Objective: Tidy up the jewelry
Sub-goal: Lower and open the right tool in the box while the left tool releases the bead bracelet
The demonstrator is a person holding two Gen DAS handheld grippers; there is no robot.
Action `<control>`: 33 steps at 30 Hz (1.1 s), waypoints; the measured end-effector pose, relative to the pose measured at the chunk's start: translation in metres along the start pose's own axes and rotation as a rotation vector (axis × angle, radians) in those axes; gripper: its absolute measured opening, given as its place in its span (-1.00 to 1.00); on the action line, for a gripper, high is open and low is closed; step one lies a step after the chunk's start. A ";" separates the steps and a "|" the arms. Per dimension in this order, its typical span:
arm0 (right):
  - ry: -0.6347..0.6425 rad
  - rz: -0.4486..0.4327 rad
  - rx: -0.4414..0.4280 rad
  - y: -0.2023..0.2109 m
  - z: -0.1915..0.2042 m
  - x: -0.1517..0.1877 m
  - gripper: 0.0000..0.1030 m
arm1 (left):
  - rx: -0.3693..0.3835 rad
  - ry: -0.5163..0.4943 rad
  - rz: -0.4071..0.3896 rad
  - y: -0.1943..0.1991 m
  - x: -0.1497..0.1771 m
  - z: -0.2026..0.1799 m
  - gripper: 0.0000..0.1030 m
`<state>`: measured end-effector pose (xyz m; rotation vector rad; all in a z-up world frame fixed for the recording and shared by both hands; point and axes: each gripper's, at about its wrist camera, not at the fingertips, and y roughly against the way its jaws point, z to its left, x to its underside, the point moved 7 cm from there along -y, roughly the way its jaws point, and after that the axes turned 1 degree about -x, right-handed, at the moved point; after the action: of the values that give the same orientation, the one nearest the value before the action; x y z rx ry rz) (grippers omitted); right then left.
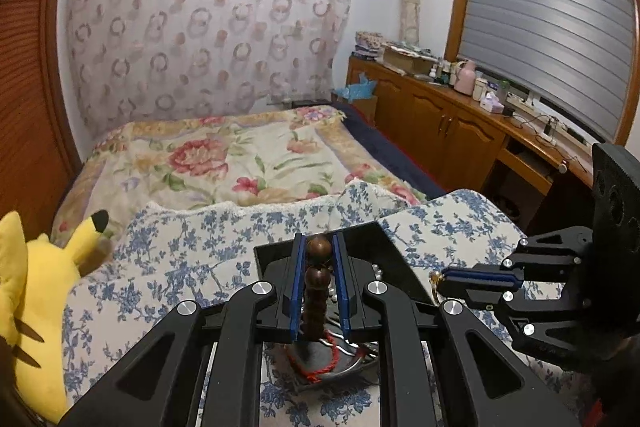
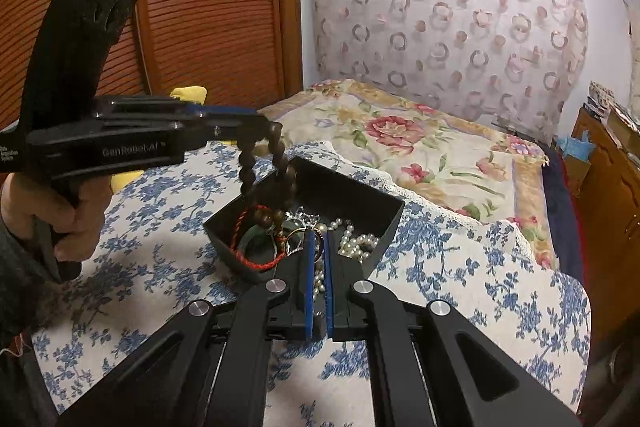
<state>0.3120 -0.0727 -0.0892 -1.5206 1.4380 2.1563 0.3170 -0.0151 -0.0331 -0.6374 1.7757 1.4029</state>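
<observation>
Left gripper clenches the bead bracelet; right gripper clenches a ring.

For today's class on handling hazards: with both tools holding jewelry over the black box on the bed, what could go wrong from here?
1. The wooden bead bracelet hangs from the left tool down into the black box; it might snag the red cord and drag it out.
2. The right tool pinches only the edge of a small gold ring, which could slip onto the floral bedcover.

Floral bed, curtained wall, shuttered window
</observation>
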 end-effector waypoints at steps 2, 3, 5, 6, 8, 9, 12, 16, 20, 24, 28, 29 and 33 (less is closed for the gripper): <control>0.005 0.004 -0.002 -0.006 -0.001 -0.003 -0.90 | -0.002 0.008 -0.005 0.001 0.001 0.003 -0.66; 0.007 0.005 -0.003 -0.009 -0.001 -0.004 -0.90 | -0.004 0.011 -0.006 0.001 0.001 0.005 -0.64; 0.011 0.010 -0.003 -0.016 -0.002 -0.007 -0.90 | -0.010 0.019 -0.008 0.001 0.000 0.010 -0.57; 0.013 0.012 -0.002 -0.020 -0.003 -0.009 -0.90 | -0.013 0.020 -0.009 0.001 0.001 0.011 -0.54; 0.014 0.019 -0.002 -0.027 -0.004 -0.011 -0.90 | -0.020 0.025 -0.007 0.001 0.003 0.015 -0.49; 0.014 0.023 -0.002 -0.031 -0.005 -0.013 -0.90 | -0.025 0.027 -0.005 0.000 0.004 0.017 -0.48; 0.012 0.034 -0.001 -0.043 -0.009 -0.016 -0.90 | -0.038 0.035 0.000 0.001 0.007 0.021 -0.45; 0.001 0.054 -0.003 -0.059 -0.014 -0.018 -0.90 | -0.049 0.041 0.000 0.002 0.009 0.026 -0.43; -0.012 0.069 -0.007 -0.070 -0.019 -0.021 -0.90 | -0.056 0.044 0.004 0.003 0.012 0.028 -0.43; -0.011 0.073 -0.013 -0.076 -0.017 -0.024 -0.90 | -0.064 0.043 0.010 0.005 0.016 0.029 -0.40; -0.003 0.062 -0.012 -0.077 -0.014 -0.028 -0.89 | -0.071 0.042 0.015 0.008 0.020 0.030 -0.16; 0.002 0.064 -0.011 -0.077 -0.014 -0.029 -0.87 | -0.072 0.041 0.017 0.008 0.021 0.030 -0.03; 0.002 0.059 -0.002 -0.073 -0.013 -0.028 -0.72 | -0.079 0.041 0.022 0.013 0.029 0.031 0.10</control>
<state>0.3769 -0.0327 -0.1123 -1.4999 1.5003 2.1902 0.2989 0.0203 -0.0521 -0.6950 1.7709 1.4909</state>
